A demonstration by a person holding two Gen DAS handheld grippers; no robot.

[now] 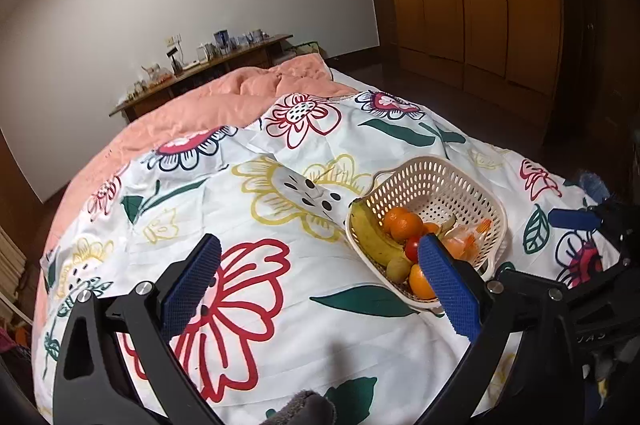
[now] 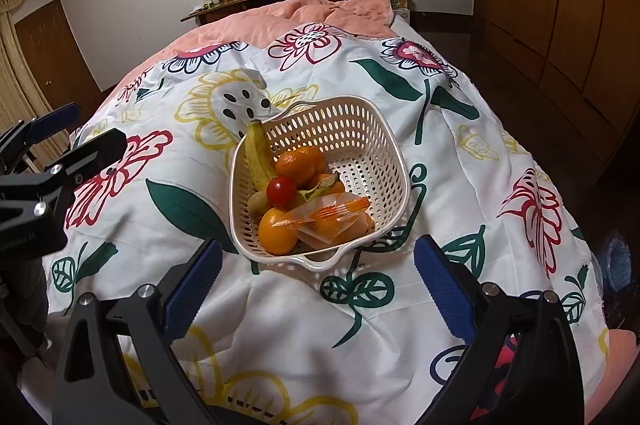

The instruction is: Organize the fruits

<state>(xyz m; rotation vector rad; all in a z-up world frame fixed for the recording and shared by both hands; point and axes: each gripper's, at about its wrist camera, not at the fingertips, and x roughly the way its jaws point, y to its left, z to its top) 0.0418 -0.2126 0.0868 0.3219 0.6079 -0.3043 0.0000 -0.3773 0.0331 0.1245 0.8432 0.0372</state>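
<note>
Now the cream perforated plastic basket (image 2: pixel 320 181) sits on the white flowered bedspread (image 2: pixel 304 313), toward that cloth's right edge and well short of the salmon-pink quilt (image 2: pixel 320 15) beyond its far edge. Inside it lie a yellow banana (image 2: pixel 258 155) along the left wall, several round oranges (image 2: pixel 298 163), one small red tomato (image 2: pixel 281 191), a brownish-green kiwi (image 2: pixel 258 203) and a clear packet with orange print (image 2: pixel 332 221) on the near side. The banana's long axis runs from the near left of the basket to its far left rim, roughly away from both cameras.

The right gripper (image 2: pixel 316 285) has its blue-padded jaws spread wide with nothing between them, and the basket lies straight ahead of it, its near handle just beyond the fingertips. The left gripper (image 1: pixel 320 277) is also wide apart and empty; from it the basket lies ahead and to the right, partly hidden behind its right pad.

I judge that the right hand is the better placed one for any next move on the basket, because it faces the near rim squarely, while the left would have to swing rightward first. No fruit is seen outside the basket, so the sorting seems nearly done.
</note>
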